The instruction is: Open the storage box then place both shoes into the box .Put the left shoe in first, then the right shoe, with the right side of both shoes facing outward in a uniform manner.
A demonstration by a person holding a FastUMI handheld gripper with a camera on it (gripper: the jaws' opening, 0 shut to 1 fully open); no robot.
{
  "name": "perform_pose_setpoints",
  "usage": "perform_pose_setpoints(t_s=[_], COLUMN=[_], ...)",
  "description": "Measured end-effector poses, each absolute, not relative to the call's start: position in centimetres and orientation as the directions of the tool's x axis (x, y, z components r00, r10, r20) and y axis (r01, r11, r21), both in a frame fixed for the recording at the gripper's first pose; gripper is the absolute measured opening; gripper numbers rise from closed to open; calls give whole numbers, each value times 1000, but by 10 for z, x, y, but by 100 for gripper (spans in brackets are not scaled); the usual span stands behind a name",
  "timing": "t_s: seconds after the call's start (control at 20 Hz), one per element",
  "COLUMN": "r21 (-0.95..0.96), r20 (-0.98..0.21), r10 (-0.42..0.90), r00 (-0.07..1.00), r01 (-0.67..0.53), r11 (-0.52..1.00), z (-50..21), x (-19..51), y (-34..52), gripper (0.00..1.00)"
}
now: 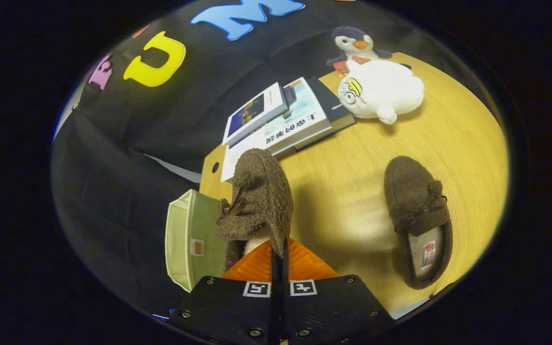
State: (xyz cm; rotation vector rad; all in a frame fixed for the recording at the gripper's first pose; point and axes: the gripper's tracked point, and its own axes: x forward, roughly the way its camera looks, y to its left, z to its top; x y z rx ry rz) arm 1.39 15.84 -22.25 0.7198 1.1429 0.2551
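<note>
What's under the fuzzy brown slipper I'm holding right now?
Under the claw-held fuzzy brown slipper sits the pale green storage box beside the wooden table. The slipper covers part of the box's opening.

I see a light wooden table (391, 143) against the booth's black cloth wall (127, 143); stacked books (281, 120) and two plush toys (381, 88) sit at its far edge.
</note>
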Motion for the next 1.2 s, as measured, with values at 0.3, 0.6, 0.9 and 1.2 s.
perform_pose_setpoints(t_s=[0.3, 0.6, 0.9, 1.2], r21=[714, 749, 733, 668], r20=[-646, -606, -625, -697], r10=[609, 662, 671, 610], r00=[460, 441, 399, 377], r01=[84, 35, 4, 31], r11=[695, 662, 680, 744], z=[-160, -143, -158, -200], x=[44, 47, 29, 6], y=[230, 312, 384, 432], gripper=[1, 0, 1, 1])
